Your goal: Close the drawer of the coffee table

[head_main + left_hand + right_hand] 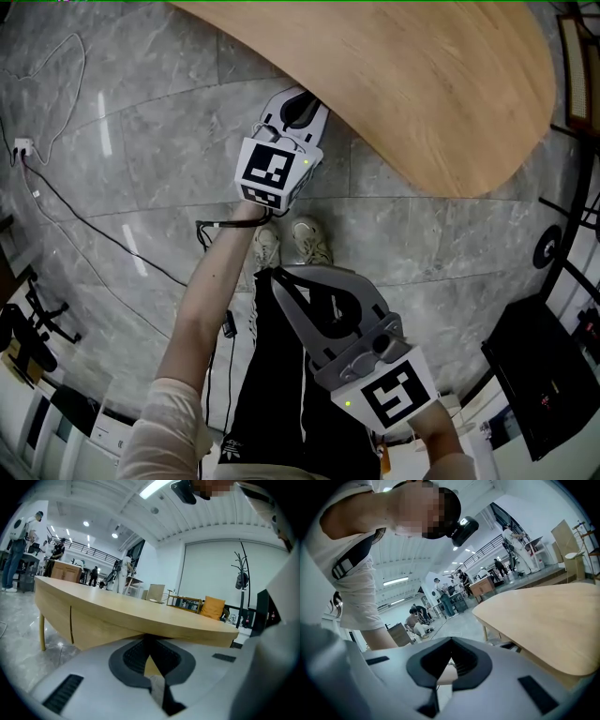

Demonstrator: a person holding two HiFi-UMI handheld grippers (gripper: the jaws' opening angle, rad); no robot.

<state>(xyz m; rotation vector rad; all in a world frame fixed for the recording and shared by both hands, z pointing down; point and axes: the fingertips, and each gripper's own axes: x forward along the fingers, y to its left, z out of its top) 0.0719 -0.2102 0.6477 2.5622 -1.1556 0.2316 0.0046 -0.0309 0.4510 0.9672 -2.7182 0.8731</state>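
The light wooden coffee table (422, 75) fills the upper right of the head view. In the left gripper view its side panel (103, 627) has one vertical seam and looks flush; no drawer sticks out. My left gripper (305, 97) is shut and empty, its tips at the table's edge, just under the top (140, 611). They meet against the panel in the left gripper view (147, 638). My right gripper (274, 274) hangs back over the person's legs, shut with nothing held (450, 641). In the right gripper view the table (553, 620) lies off to the right.
A black cable (94, 225) runs across the grey stone floor to a plug (21, 148) at the left. The person's shoes (291, 242) stand close to the table. A black case (544, 375) sits at the lower right. Chairs, a coat stand (241, 573) and people are far behind.
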